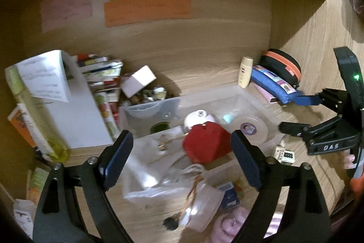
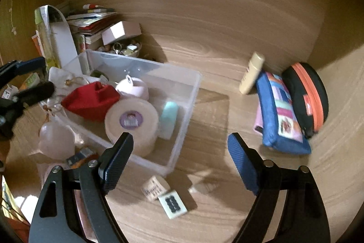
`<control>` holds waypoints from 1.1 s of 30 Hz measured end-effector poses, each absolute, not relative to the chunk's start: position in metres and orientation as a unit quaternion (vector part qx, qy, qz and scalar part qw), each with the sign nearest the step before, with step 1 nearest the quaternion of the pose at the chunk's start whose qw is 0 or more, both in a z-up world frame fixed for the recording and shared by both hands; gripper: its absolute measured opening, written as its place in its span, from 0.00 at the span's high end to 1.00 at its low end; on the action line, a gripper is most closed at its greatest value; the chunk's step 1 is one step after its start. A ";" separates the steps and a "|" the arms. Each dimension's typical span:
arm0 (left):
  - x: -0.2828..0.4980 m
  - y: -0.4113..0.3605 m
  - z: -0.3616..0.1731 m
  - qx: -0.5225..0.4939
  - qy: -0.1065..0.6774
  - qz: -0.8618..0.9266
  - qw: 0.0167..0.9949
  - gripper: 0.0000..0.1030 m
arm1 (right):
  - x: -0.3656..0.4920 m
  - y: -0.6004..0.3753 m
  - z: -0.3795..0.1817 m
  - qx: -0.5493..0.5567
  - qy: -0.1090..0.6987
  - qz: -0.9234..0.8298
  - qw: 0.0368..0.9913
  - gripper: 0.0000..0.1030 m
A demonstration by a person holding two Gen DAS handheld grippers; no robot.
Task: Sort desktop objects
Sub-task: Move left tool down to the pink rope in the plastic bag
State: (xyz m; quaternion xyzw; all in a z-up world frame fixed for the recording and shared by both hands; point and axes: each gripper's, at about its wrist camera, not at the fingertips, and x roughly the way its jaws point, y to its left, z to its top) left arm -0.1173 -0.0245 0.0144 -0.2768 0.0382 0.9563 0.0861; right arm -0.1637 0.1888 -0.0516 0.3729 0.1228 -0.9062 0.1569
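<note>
Nearest the right wrist camera, the right gripper (image 2: 180,158) has its blue fingers (image 2: 118,161) spread wide with nothing between them, hovering over bare wooden bench (image 2: 216,120). Just below that gap lie two mahjong tiles (image 2: 172,203), touching each other. Beyond the left finger sits a clear plastic bin (image 2: 182,111) holding a white tape roll (image 2: 132,121), a pale teal block (image 2: 168,116), a red pouch (image 2: 91,99) and a small pinkish-white round case (image 2: 133,87). To the right, well apart from the bin, a blue patchwork pencil case (image 2: 282,115) leans against a black case with an orange zip (image 2: 307,95), with a cream bottle (image 2: 252,73) tilted beside them.

In the left wrist view the left gripper (image 1: 182,156) is also wide apart and holds nothing, above clear plastic bags (image 1: 159,174) at the bin's near edge. Behind stand stacked books (image 1: 102,83) and a white box (image 1: 138,81)
</note>
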 end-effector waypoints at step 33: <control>-0.058 -0.026 -0.057 -0.394 -0.026 0.913 0.103 0.14 | -0.102 0.247 -0.096 0.412 0.073 -0.897 0.141 0.19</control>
